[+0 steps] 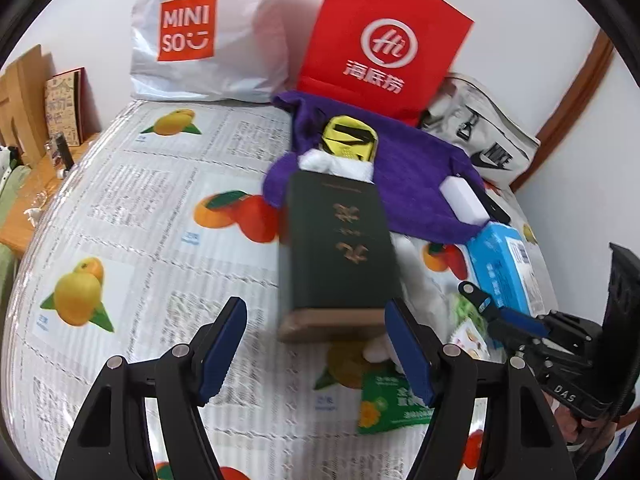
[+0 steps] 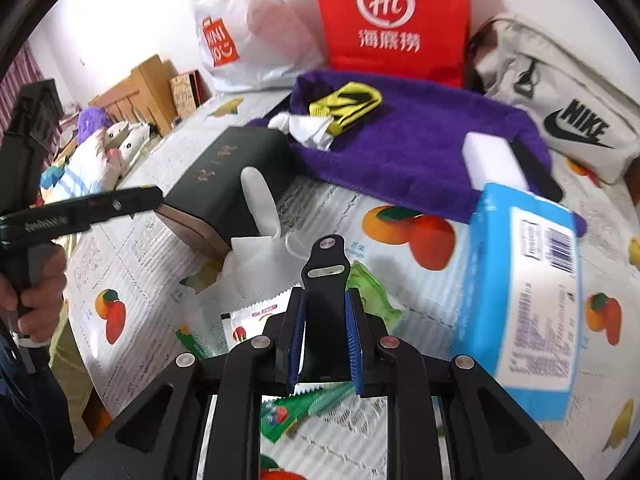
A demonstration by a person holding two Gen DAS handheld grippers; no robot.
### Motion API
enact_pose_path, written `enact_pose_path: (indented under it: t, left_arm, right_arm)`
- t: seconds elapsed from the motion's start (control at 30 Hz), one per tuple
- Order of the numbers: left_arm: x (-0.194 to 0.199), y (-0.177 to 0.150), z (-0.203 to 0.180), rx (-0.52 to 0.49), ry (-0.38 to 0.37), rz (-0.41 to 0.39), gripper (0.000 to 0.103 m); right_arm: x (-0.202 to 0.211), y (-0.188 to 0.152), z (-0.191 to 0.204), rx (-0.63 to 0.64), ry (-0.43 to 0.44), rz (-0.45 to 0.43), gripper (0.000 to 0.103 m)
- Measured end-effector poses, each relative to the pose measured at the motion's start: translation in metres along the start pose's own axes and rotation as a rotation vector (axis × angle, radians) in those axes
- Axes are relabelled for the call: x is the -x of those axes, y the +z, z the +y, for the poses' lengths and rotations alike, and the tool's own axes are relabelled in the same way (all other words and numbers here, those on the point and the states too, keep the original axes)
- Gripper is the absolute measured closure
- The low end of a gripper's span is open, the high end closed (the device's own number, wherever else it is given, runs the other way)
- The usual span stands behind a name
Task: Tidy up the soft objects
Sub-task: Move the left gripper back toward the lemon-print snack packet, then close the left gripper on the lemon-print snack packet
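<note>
Near the table's front edge, the right gripper (image 2: 325, 336) pinches a black strap (image 2: 325, 276), seemingly to clear it; the left gripper (image 1: 316, 354) hangs released before the dark box (image 1: 340, 248); farther off, the purple towel (image 2: 420, 148) awaits sorting.

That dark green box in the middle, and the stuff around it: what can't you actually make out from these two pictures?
- Dark green box: its gold lettering is blurred in both views.
- White glove: the right gripper, shut on a black strap, covers its lower part.
- Green packet: the left gripper's finger overlaps it.
- Red bag: top cut off.
</note>
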State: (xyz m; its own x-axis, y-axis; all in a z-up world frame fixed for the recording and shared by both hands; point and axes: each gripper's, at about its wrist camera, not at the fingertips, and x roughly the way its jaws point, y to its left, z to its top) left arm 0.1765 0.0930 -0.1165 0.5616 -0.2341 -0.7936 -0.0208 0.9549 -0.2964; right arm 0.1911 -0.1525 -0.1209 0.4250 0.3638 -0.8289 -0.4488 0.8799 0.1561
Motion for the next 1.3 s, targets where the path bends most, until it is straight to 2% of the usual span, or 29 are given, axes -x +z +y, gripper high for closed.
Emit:
enact_pose_path:
  t: [0.17, 0.3, 0.53, 0.77, 0.83, 0.87, 1.0, 1.13, 1.17, 1.2, 1.3]
  left_arm:
    - [0.002, -0.013, -0.028, -0.057, -0.054, 0.005, 0.035]
    - [0.007, -0.026, -0.062, -0.168, -0.080, -0.006, 0.034]
    - [-0.010, -0.049, -0.106, -0.299, -0.098, 0.042, 0.033]
    - [-0.033, -0.065, -0.127, -0.394, -0.061, 0.093, 0.032]
    - [-0.038, -0.068, -0.132, -0.415, -0.062, 0.096, 0.027]
    - [-0.041, -0.068, -0.134, -0.432, -0.055, 0.098, 0.024]
    - [-0.053, -0.073, -0.145, -0.498, -0.001, 0.113, 0.024]
    - [-0.061, -0.073, -0.146, -0.503, 0.026, 0.113, 0.024]
    - [-0.060, -0.072, -0.145, -0.496, 0.026, 0.105, 0.028]
    - [-0.059, -0.072, -0.145, -0.493, 0.024, 0.098, 0.040]
    - [-0.051, -0.070, -0.141, -0.476, -0.005, 0.086, 0.057]
  right_arm:
    - [0.030, -0.018, -0.003, -0.027, -0.025, -0.054, 0.083]
    - [0.052, -0.037, -0.006, -0.054, -0.027, -0.096, 0.083]
    - [0.060, -0.078, -0.016, -0.087, -0.075, -0.086, 0.083]
    - [0.061, -0.111, -0.040, -0.170, -0.093, -0.080, 0.083]
    - [0.058, -0.117, -0.045, -0.186, -0.093, -0.076, 0.083]
    - [0.057, -0.119, -0.046, -0.192, -0.092, -0.074, 0.083]
    - [0.052, -0.122, -0.052, -0.202, -0.081, -0.073, 0.083]
    - [0.051, -0.123, -0.054, -0.205, -0.081, -0.077, 0.083]
    - [0.051, -0.123, -0.054, -0.204, -0.083, -0.076, 0.083]
    - [0.051, -0.124, -0.054, -0.204, -0.083, -0.076, 0.083]
    - [0.051, -0.127, -0.056, -0.212, -0.081, -0.078, 0.083]
